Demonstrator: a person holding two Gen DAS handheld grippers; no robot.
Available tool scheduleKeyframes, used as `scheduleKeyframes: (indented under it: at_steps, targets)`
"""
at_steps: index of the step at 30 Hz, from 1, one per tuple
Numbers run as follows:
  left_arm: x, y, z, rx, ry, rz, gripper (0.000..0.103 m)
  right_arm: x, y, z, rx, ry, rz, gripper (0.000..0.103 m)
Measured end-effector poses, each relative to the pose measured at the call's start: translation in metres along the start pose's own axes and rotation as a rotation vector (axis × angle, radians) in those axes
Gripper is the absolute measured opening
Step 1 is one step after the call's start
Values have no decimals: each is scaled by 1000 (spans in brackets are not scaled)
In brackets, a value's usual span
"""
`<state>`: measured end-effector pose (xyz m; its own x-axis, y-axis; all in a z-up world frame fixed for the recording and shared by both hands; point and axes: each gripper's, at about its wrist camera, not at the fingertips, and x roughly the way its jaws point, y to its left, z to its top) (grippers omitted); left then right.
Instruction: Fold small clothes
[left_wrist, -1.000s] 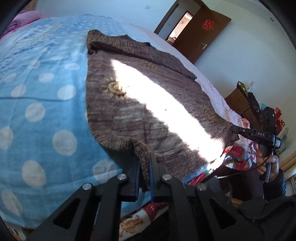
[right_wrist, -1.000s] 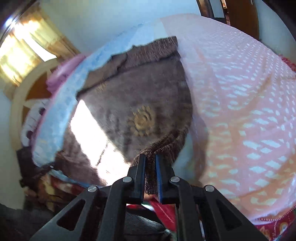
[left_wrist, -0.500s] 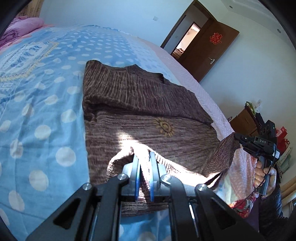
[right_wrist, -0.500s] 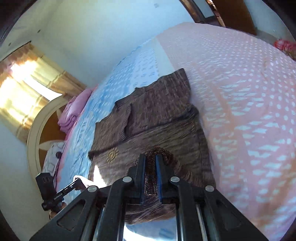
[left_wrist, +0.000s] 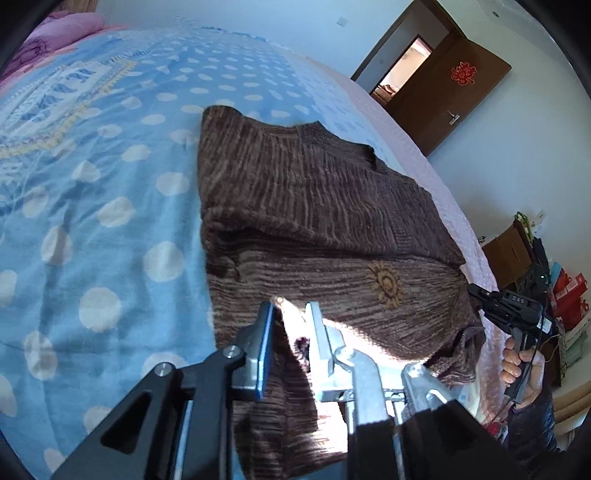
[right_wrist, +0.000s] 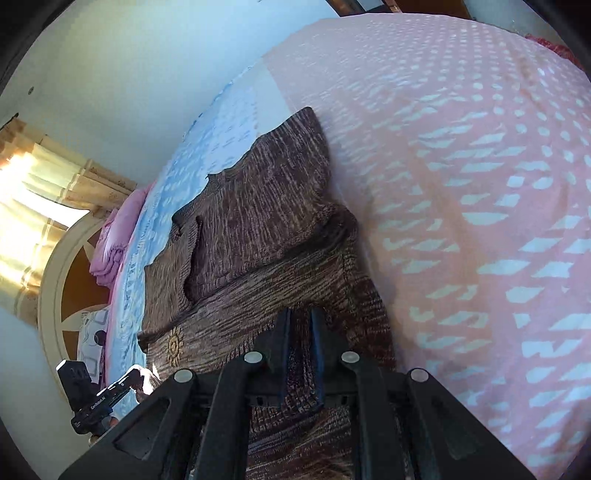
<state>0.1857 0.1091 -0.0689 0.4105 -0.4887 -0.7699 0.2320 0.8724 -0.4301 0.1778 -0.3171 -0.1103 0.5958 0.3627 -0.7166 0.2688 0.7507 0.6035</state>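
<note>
From the left wrist we see what the right cannot, our left gripper (left_wrist: 290, 304) opening with the brown sweater (left_wrist: 314, 221) loose between its jaws on the blue dotted bedspread (left_wrist: 92, 184), while our right gripper (right_wrist: 300, 314), angled downward, pinches the sweater's hem beside the pink cover (right_wrist: 480, 184).

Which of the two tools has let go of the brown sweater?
The left tool: its jaws are opening, with a visible gap beside the sweater hem. The right tool is clamped tight on the knit.
</note>
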Motion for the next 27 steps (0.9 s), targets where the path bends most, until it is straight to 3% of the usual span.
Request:
scheduleKeyframes:
  at_steps: [4, 6, 8, 10, 14, 17, 19, 22, 27]
  targets:
    - [-11, 13, 9, -2, -32, 41, 19, -7, -9, 9, 62, -64, 3, 17]
    - [-18, 13, 9, 54, -45, 47, 19, -18, -10, 11, 78, -109, 18, 43]
    - [-23, 13, 7, 136, -26, 45, 35, -32, -7, 9, 70, -160, 41, 52]
    - [-26, 9, 3, 240, -17, 89, 67, -46, -1, 4, 33, -199, 50, 52]
    - [-27, -3, -13, 540, -31, 240, 71, -65, 13, -11, -62, -227, 45, 52]
    - [-20, -8, -21, 738, -11, 294, 71, -71, 22, -22, -127, -220, -1, 52]
    - [-16, -12, -24, 822, 21, 267, 71, -72, 23, -28, -138, -205, -16, 52]
    - [-9, -22, -18, 855, 37, 155, 71, -72, 16, -33, -118, -192, -21, 52]
    - [21, -49, -15, 987, 8, 112, 71, -76, 4, -38, -67, -192, -24, 52]
